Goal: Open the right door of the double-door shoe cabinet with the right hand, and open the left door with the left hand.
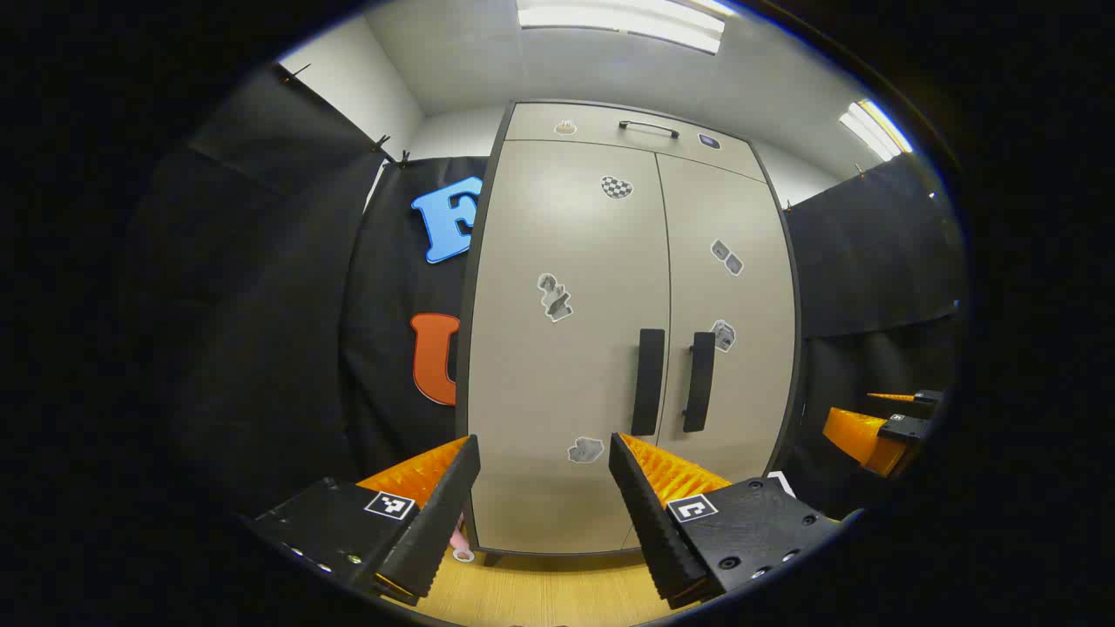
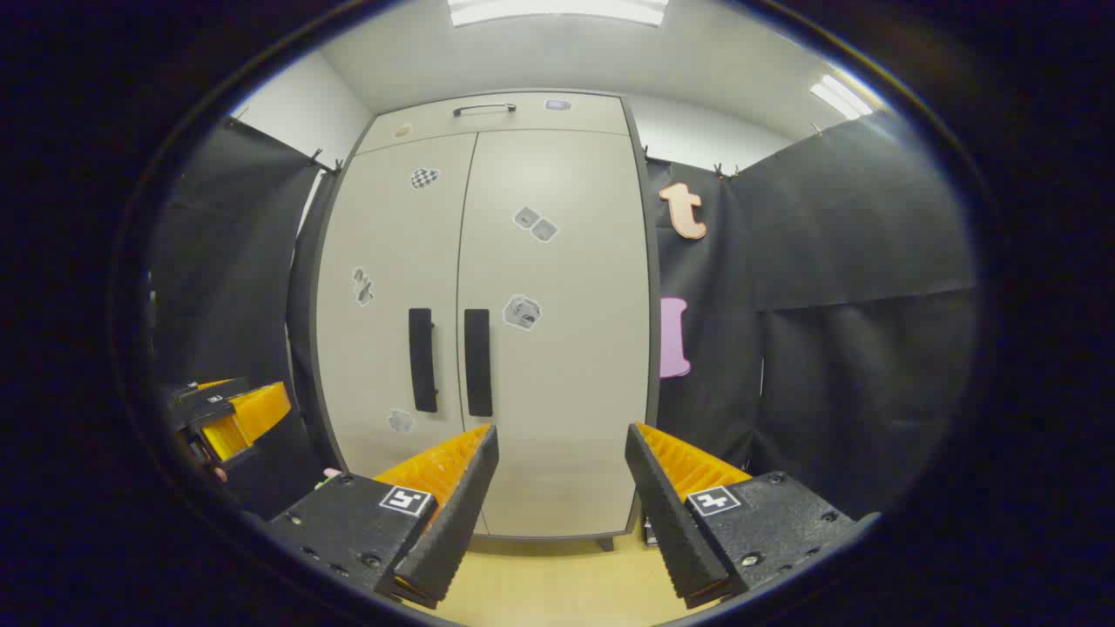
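Two closed doors [image 2: 470, 322], two handles [image 2: 477, 362], two open grippers [image 2: 562, 453]

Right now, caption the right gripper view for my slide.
Open right claw faces the shut cabinet, its two door handles side by side ahead.

Stretching pale and wood-grained along the bottom of both views: floor [image 1: 540, 592]. Standing right on it on short dark feet, shoe cabinet [image 1: 566, 366], both doors closed. Lying at the cabinet's left foot, touching the floor, a small pink object [image 1: 460, 547], too small to identify.
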The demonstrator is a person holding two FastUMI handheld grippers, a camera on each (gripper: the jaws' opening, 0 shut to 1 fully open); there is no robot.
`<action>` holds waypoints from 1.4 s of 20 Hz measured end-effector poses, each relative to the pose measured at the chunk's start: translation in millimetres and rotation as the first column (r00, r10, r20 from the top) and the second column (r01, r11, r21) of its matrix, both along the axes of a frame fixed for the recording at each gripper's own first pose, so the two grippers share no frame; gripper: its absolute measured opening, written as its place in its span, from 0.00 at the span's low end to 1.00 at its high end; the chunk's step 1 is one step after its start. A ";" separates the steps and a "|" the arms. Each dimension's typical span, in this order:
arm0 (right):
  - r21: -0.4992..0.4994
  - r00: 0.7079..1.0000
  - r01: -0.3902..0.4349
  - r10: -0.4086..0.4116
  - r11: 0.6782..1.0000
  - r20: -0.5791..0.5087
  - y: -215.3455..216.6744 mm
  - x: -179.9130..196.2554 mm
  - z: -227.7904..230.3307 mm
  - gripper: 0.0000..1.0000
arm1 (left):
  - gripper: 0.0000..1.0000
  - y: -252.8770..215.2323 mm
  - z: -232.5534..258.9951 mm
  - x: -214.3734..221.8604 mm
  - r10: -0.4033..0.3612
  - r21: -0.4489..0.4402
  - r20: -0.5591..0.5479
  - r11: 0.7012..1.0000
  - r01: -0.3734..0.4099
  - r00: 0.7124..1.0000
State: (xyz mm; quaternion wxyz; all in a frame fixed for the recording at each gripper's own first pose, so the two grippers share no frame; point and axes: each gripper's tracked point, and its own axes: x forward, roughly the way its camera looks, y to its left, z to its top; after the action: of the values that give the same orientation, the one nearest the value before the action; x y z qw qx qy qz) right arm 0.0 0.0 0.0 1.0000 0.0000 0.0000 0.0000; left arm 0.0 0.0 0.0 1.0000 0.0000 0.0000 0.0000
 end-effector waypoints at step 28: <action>-0.004 1.000 -0.013 0.013 1.000 -0.009 7.1 10.2 -0.1 0.92 | 0.89 -6.5 3.5 1.1 -0.017 0.001 0.001 1.000 0.017 1.000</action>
State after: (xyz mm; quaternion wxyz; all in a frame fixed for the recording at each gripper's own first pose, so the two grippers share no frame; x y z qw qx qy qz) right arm 10.2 7.1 -0.1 1.0000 -0.0021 0.0043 0.0064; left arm 1.1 -6.5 3.5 1.0000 0.0004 -0.0006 -0.0086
